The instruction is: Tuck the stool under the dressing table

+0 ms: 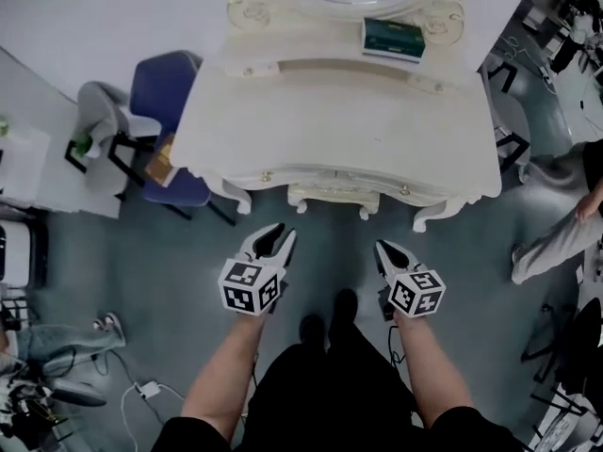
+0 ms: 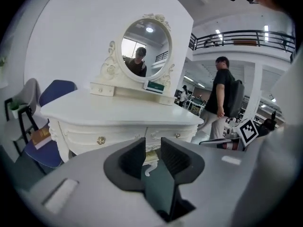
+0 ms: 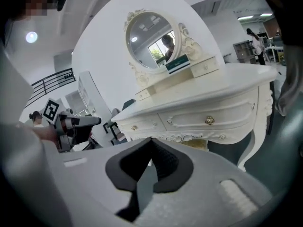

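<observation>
The cream dressing table (image 1: 339, 121) with its oval mirror (image 2: 144, 48) stands straight ahead of me. Only the carved cream front edge of the stool (image 1: 325, 199) shows beneath the table's front, between its legs. Both grippers hang in the air in front of the table, pointing at it and touching nothing. My left gripper (image 1: 281, 234) has a narrow gap between its jaws and nothing in it; in the left gripper view (image 2: 153, 143) the stool's pale scrollwork shows through the gap. My right gripper (image 1: 383, 247) is shut and empty, its tips meeting (image 3: 151, 141).
A blue chair (image 1: 160, 92) and a grey one stand left of the table. A green box (image 1: 394, 38) sits on the mirror shelf. A person (image 1: 565, 224) stands at the right, another (image 2: 222, 98) walks behind. Cables (image 1: 141, 389) lie on the floor at the lower left.
</observation>
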The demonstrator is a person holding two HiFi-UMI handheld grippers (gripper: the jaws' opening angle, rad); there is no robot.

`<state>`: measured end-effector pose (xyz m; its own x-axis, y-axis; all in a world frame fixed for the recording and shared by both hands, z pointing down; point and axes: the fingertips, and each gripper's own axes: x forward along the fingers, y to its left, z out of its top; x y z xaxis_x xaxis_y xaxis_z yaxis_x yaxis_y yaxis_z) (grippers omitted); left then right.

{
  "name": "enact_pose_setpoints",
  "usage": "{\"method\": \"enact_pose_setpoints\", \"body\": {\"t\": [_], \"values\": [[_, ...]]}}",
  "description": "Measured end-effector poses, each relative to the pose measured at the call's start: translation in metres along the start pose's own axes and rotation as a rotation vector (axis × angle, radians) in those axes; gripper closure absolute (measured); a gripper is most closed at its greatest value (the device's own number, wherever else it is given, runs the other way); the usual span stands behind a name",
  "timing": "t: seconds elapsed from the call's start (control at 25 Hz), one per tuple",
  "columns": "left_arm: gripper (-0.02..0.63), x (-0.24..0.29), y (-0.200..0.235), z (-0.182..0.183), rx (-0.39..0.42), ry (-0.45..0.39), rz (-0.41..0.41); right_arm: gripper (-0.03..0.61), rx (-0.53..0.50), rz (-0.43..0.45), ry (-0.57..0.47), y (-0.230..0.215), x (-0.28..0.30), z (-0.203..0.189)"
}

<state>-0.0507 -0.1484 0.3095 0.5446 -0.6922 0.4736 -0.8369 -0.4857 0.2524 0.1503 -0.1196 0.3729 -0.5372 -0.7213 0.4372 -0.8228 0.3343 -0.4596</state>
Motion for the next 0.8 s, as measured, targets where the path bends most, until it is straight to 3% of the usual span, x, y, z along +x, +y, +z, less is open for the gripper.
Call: {"method": "enact_pose_setpoints", "body": {"t": [0.24,0.48,0.8], "values": [[0.502,-0.020,-0.035,0.034,0.016,0.001,-0.011,0.576,-0.114,-0.013,0.042,0.003,-0.037,0.020],[0.516,-0.036,-0.056,0.059,0.088,0.012,0.002,0.576,-0.199,0.050,0.069,0.020,-0.050,0.036],[0.528,-0.047,-0.051,0.073,0.045,-0.027,0.013,0.576,-0.268,0.103,0.068,0.041,-0.051,0.069]]}}
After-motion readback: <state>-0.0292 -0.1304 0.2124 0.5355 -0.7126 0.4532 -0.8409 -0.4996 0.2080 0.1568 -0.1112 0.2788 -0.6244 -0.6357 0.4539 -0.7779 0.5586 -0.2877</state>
